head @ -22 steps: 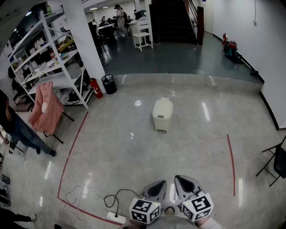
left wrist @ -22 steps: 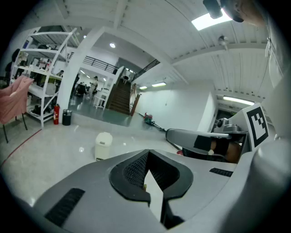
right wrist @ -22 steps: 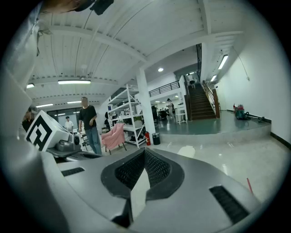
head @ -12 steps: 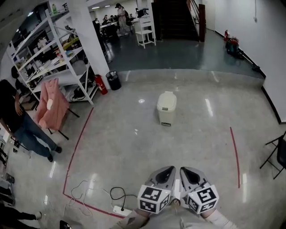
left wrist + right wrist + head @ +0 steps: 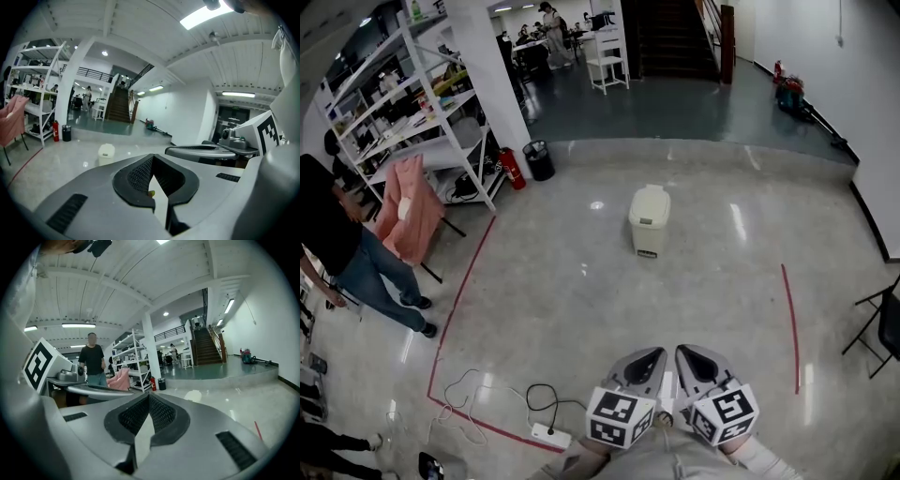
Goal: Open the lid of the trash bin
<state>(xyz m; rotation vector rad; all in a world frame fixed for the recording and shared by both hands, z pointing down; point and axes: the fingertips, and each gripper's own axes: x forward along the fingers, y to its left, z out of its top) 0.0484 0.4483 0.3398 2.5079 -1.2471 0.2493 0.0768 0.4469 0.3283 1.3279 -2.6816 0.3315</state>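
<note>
The trash bin (image 5: 647,232) stands upright on the glossy grey floor (image 5: 694,300), a cream-coloured box with its lid (image 5: 651,201) lying flat down on top. It sits out in the open, between two red tape lines (image 5: 457,302) that run along the floor to either side, and just short of the step (image 5: 694,146) up to a darker floor. In the left gripper view the bin (image 5: 106,154) shows small and far off, beyond the jaw tips.

Both grippers are held low at the bottom of the head view, side by side and well apart from the bin. The left gripper (image 5: 653,357) points toward it; its own view shows the left gripper (image 5: 151,160) clenched, the two jaws meeting at their tips with nothing between them. The right gripper (image 5: 684,353) lies just beside it, and its view shows the same: the right gripper (image 5: 149,398) has its jaws pressed together at the tips, grasping nothing.

Farther out, a white power strip (image 5: 549,435) with a black cable (image 5: 534,398) lies on the floor near the left tape line. Against a white pillar stand a small black waste bin (image 5: 539,160) and a red fire extinguisher (image 5: 514,169). Left of these rises a white shelving rack (image 5: 398,108), with a pink garment (image 5: 408,210) draped over a chair. A person (image 5: 342,248) in a dark top and jeans stands at the left edge. A dark staircase (image 5: 675,37) climbs at the back, and a folding chair (image 5: 879,330) shows at the right edge.
</note>
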